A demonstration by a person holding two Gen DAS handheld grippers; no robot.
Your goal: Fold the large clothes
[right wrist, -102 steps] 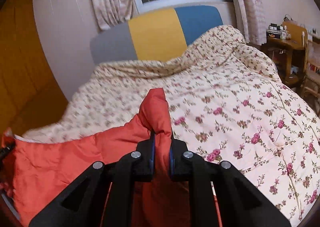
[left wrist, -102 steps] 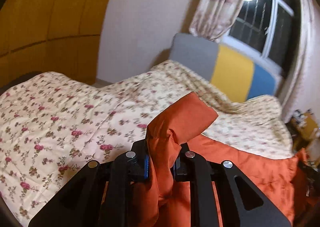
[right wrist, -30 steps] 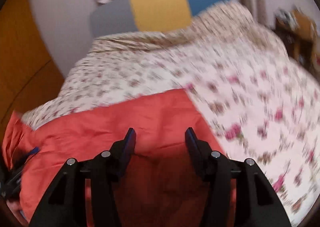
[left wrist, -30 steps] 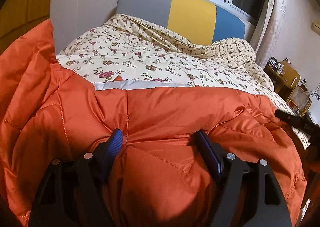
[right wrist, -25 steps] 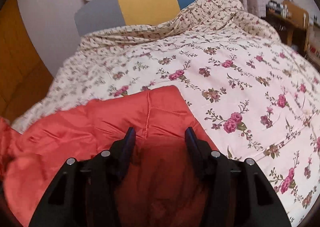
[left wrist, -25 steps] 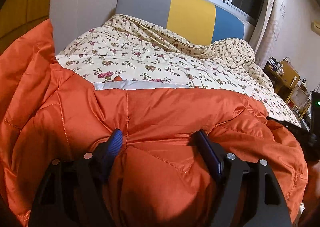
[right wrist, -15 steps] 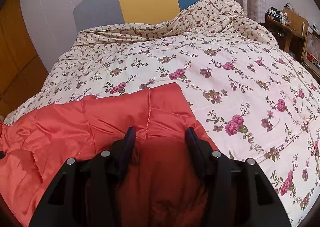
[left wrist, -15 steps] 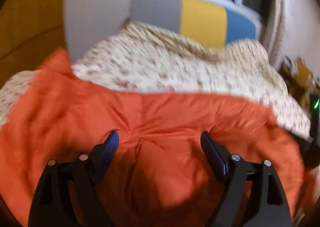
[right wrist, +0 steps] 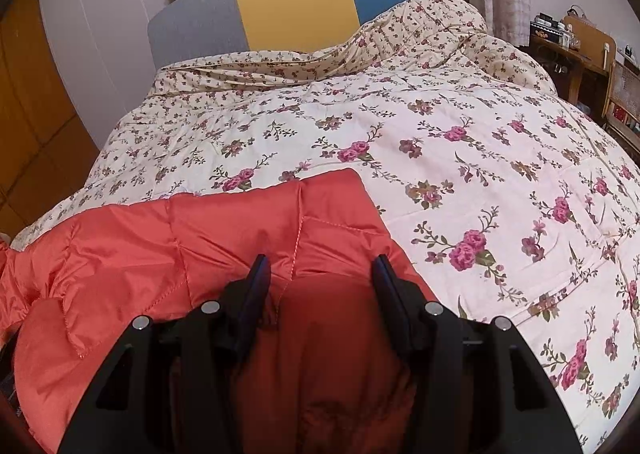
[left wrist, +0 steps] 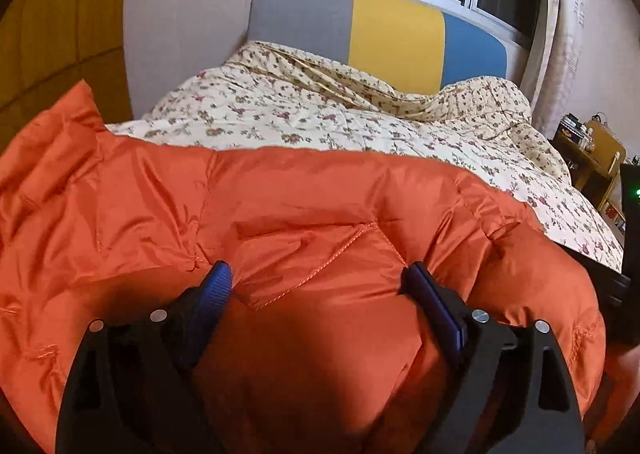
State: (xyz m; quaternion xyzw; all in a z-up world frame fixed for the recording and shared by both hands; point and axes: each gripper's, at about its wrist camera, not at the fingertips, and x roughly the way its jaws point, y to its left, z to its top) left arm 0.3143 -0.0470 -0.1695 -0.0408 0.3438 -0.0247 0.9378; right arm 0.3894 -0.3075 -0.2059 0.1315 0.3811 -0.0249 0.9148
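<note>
- Orange jacket (left wrist: 304, 214) spread on the flowered quilt (right wrist: 460, 142), near edge cut off below both views.
- Left gripper (left wrist: 316, 278) opening, jacket bulging between the fingers, contact with the pads unclear.
- Right gripper (right wrist: 320, 270) half spread over the jacket, pinching nothing.

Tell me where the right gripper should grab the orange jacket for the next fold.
Probably the orange jacket's far right corner on the floral quilt: it lies flat, thin and unobstructed. Bring the right gripper in from the bare quilt side, pinching across the edge.
</note>
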